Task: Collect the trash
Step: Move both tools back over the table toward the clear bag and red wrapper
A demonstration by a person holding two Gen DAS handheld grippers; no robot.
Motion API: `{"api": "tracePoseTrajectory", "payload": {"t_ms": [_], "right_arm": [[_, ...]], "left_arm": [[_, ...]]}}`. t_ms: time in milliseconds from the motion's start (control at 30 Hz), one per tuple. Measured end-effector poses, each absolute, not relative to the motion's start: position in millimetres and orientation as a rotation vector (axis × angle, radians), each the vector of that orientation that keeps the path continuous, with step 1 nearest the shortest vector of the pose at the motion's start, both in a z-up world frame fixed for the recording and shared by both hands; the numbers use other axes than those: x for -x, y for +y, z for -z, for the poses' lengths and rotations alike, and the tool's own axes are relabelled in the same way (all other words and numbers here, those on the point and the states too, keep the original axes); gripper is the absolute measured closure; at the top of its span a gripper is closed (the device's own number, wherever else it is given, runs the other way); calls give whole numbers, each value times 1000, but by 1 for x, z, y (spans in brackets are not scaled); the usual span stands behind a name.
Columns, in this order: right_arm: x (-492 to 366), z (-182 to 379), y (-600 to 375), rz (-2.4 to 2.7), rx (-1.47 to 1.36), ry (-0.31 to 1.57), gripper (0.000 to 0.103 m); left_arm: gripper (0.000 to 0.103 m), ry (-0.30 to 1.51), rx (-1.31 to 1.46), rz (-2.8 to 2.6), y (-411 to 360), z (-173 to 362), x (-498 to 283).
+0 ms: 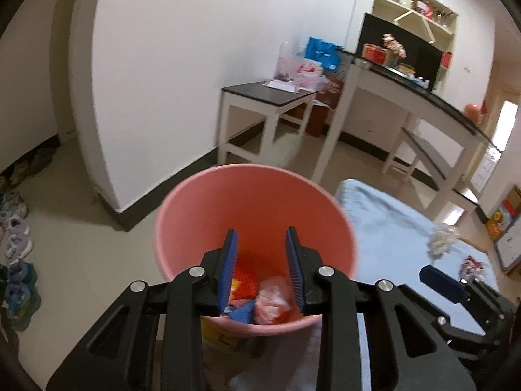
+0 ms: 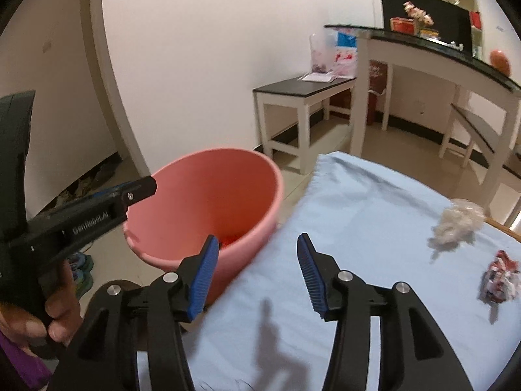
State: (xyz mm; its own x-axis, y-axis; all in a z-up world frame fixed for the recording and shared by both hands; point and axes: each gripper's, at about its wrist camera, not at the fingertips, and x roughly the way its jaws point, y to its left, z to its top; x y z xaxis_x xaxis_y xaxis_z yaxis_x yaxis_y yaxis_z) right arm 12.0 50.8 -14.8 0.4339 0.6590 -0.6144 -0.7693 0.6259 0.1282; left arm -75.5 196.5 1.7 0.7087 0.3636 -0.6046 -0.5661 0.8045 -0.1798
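Note:
A pink bucket (image 1: 254,195) stands on the floor beside the blue-covered bed; it also shows in the right wrist view (image 2: 208,195). Inside it lie wrappers: a clear bag with red bits (image 1: 272,303), an orange-red wrapper (image 1: 246,277) and a blue scrap (image 1: 242,314). My left gripper (image 1: 261,238) is open and empty above the bucket's mouth. My right gripper (image 2: 257,244) is open and empty over the bed edge. On the bed lie a crumpled white tissue (image 2: 459,223) and a crumpled red-white wrapper (image 2: 499,280), both also in the left wrist view (image 1: 443,239) (image 1: 472,265).
The light blue bed cover (image 2: 358,211) fills the right. A low black-topped bench (image 2: 302,89) and a long counter (image 2: 439,55) stand behind. Shoes (image 1: 16,238) line the floor at left. A white wall corner (image 1: 114,195) stands near the bucket.

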Motion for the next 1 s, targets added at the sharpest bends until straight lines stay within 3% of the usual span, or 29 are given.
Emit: {"api": "tracePoseTrajectory", "payload": {"t_ms": [567,1000], "right_arm": [[-33,25,-88,-594,93,648,52],[-57,34,-140,-498,26,629,52]], "left_arm": [[73,704,236,-267,76,18,9],[73,740,118,-200,27,38,-19]]}}
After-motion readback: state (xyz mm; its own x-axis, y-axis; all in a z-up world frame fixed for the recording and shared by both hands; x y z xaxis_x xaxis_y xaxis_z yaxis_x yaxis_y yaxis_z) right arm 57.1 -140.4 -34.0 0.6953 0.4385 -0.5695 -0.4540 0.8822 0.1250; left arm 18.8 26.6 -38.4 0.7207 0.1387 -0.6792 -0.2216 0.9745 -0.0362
